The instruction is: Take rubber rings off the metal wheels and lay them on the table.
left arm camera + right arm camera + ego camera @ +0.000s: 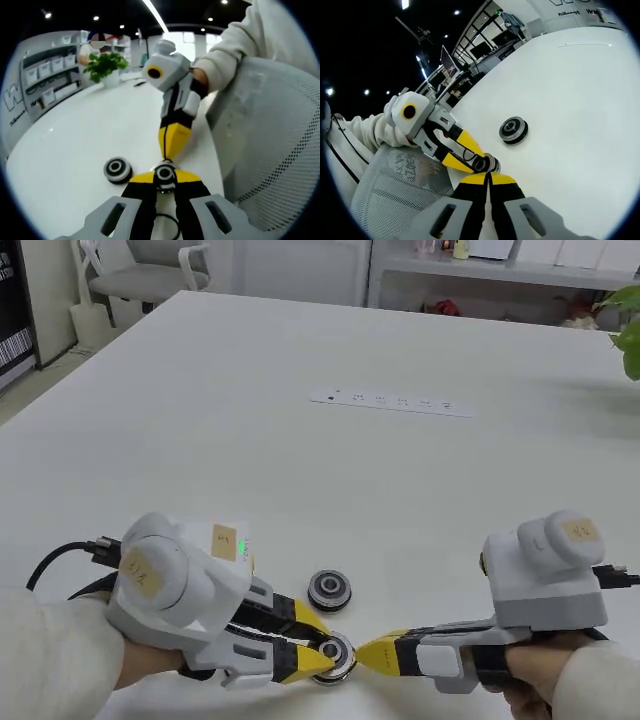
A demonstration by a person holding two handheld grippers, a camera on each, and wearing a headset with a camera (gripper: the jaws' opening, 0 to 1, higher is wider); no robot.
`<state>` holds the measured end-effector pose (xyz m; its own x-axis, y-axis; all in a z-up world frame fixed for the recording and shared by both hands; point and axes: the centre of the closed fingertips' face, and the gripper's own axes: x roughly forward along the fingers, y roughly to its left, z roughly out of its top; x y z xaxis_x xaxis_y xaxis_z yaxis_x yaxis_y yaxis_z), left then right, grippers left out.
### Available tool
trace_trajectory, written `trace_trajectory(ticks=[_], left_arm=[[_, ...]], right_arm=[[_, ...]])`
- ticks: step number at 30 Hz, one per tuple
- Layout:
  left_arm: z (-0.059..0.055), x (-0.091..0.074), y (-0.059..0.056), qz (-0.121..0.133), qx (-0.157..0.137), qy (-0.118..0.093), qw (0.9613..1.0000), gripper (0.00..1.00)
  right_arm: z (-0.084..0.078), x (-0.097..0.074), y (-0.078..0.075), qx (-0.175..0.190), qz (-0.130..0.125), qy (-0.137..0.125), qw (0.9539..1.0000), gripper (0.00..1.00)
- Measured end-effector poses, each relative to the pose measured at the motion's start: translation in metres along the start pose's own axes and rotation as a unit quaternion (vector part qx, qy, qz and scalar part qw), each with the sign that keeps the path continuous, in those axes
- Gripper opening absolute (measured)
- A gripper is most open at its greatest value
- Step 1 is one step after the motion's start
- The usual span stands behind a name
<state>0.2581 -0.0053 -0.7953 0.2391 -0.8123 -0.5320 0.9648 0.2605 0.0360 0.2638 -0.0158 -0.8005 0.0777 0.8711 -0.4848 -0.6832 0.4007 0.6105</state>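
Surface (200,420): big white one in an office room, power strip (390,402) lying further back
Left hand-held gripper (325,652): clamped on a wheel (338,650) near the front edge, one yellow jaw on either side of it
Right hand-held gripper (366,654): jaws pretty much together, tips right up against that wheel's rim, can't tell if they've pinched anything
Second wheel (329,590): sitting flat on the surface just behind, nothing touching it, dark ring (107,171) around it
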Motion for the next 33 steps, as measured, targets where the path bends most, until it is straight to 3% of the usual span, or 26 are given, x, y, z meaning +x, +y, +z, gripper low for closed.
trace_trajectory(ticks=[33], left_arm=[[-0.0007, 0.0004, -0.0004, -0.001, 0.008, 0.001, 1.0, 0.13]], right_arm=[[0.0034, 0.0029, 0.0086, -0.002, 0.01, -0.003, 0.9999, 0.0]])
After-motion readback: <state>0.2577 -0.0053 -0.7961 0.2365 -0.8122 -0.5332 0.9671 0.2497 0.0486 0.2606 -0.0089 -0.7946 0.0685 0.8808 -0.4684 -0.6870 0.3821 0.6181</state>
